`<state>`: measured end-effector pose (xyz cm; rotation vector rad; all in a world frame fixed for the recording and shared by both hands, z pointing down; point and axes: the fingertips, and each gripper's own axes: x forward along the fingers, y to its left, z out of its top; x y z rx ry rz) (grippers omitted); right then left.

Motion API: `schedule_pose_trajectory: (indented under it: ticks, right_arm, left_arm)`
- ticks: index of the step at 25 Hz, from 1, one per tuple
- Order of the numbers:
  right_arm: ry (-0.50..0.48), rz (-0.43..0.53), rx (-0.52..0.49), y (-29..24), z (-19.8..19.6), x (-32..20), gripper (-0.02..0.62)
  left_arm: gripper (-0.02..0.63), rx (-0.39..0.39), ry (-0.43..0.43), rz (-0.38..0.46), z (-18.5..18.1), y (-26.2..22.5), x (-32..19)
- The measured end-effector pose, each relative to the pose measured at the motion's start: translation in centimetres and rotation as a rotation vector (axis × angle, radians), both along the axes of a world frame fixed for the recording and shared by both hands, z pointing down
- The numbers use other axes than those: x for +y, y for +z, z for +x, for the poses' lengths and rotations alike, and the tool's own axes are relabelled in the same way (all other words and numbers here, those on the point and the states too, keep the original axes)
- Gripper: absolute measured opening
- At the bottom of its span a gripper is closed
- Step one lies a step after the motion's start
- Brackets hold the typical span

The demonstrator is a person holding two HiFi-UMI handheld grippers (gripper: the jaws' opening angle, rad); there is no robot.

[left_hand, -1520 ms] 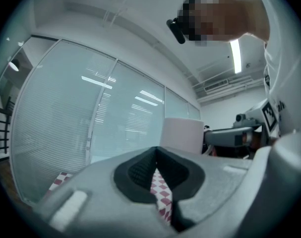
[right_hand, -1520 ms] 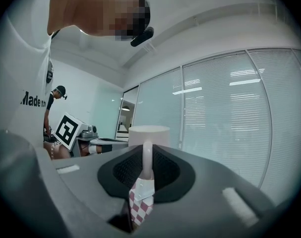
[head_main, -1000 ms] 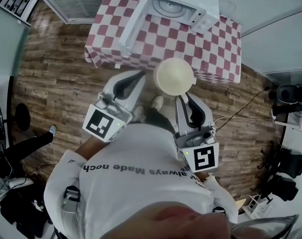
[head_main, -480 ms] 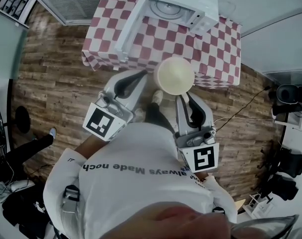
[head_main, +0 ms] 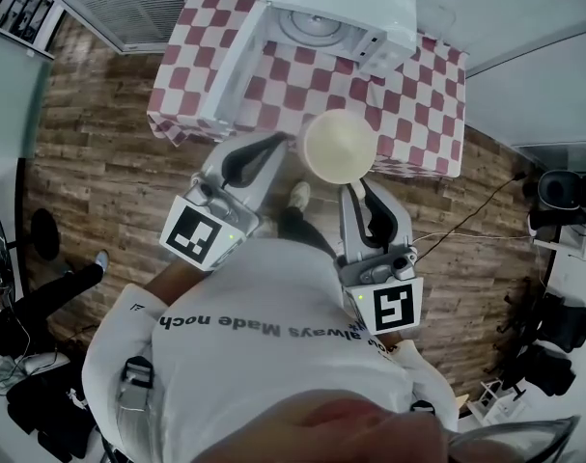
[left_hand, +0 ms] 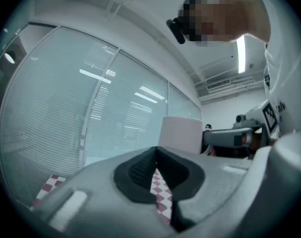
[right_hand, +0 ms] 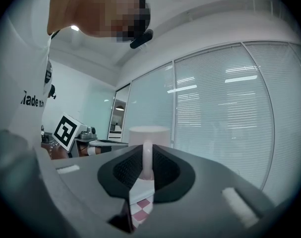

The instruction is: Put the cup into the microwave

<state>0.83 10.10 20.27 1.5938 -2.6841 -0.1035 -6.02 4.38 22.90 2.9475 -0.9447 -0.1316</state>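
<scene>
Nearest, below the white shirt (head_main: pixel 264 355), the two grippers reach forward side by side. The right gripper (head_main: pixel 356 187) has its jaws clamped on the handle (right_hand: pixel 147 158) of the cream cup (head_main: pixel 339 146). The cup stands upright just beyond the pads, and in the right gripper view the thin handle fills the slit between them. The left gripper (head_main: pixel 276 145) carries nothing: its pads meet at the tips, and only checked cloth shows through the narrow gap lower down. Its tip lies just left of the cup; whether they touch cannot be told.

In the head view the cup overlaps the near edge of the table (head_main: pixel 418 114), which is draped in red-and-white checks. Farther on, the white microwave (head_main: pixel 370 8) sits at the table's far side. Its door (head_main: pixel 230 70) is swung wide to the left, its free edge near the table's near-left corner. The turntable (head_main: pixel 307 27) is exposed. Bare cloth lies between the cup and the cavity. Wooden floor (head_main: pixel 99 152) spreads to either side of the table.
</scene>
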Motion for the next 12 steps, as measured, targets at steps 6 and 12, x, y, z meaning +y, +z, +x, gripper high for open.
schedule_pose_trajectory:
  ticks: [6, 12]
  right_arm:
    - [0.005, -0.003, -0.012, 0.1, 4.5, -3.7, 0.041]
    - [-0.013, 0.003, -0.014, -0.1, 8.8, -6.9, 0.041]
  left_arm:
    - [0.004, -0.013, -0.011, -0.016, 4.3, 0.1, -3.6]
    - [0.003, -0.025, -0.028, -0.007, 8.7, -0.2, -6.8]
